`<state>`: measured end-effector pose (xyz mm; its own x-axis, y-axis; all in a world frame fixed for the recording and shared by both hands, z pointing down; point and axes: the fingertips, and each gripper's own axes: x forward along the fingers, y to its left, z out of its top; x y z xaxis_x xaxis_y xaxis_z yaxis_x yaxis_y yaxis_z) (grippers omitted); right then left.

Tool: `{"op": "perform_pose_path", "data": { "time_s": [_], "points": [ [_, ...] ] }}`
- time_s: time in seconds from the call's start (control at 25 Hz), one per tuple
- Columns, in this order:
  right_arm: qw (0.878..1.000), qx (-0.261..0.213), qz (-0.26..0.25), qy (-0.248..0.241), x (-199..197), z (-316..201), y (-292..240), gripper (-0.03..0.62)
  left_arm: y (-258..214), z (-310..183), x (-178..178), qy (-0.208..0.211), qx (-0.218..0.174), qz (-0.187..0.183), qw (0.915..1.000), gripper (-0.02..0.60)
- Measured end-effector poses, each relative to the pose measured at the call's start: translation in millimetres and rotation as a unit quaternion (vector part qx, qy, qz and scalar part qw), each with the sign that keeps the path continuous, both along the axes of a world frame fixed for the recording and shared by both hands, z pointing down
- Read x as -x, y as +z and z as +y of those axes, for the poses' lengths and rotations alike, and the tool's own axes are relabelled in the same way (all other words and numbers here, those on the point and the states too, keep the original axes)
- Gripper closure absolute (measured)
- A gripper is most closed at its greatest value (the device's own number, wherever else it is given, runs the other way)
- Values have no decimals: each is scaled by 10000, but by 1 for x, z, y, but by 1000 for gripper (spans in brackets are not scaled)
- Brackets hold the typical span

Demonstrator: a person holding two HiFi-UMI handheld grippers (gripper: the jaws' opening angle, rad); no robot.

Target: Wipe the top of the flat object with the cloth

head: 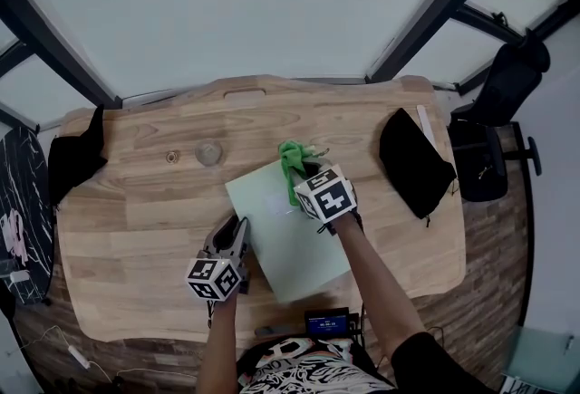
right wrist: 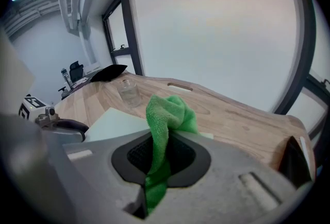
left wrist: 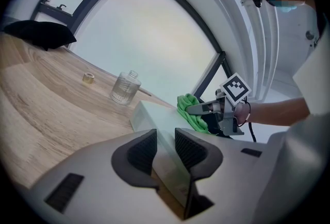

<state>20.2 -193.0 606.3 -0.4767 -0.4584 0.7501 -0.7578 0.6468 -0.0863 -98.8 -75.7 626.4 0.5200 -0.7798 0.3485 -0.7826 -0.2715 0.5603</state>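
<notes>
Lying on the wooden counter (head: 136, 229) by dark-framed windows (head: 236, 3), the pale green board (head: 294, 243) is pinched edgewise by the left claw (head: 234, 235); the right claw (head: 305, 177) grips the green cloth (head: 292, 156) atop it.

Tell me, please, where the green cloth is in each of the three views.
Head view: centre, green cloth at the far edge of the pale flat board.
Left gripper view: right of centre, beyond the board.
Right gripper view: centre, clamped in the right gripper.
Shared landmark: the glass bottle, left of the cloth in every view.
</notes>
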Motion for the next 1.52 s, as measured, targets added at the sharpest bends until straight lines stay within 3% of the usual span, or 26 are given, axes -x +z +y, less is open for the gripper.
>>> {"op": "perform_pose_path", "data": {
  "time_s": [0.32, 1.04, 1.52],
  "points": [
    [9989, -90, 15, -454, 31, 17, 2, 569, 0, 2, 0, -14, 14, 6, 10000, 471],
    [9955, 147, -294, -886, 74, 52, 3, 569, 1, 1, 0, -61, 23, 24, 10000, 471],
    [9947, 247, -532, -845, 80, 72, 5, 569, 4, -2, 2, -67, 34, -29, 10000, 471]
  ]
}}
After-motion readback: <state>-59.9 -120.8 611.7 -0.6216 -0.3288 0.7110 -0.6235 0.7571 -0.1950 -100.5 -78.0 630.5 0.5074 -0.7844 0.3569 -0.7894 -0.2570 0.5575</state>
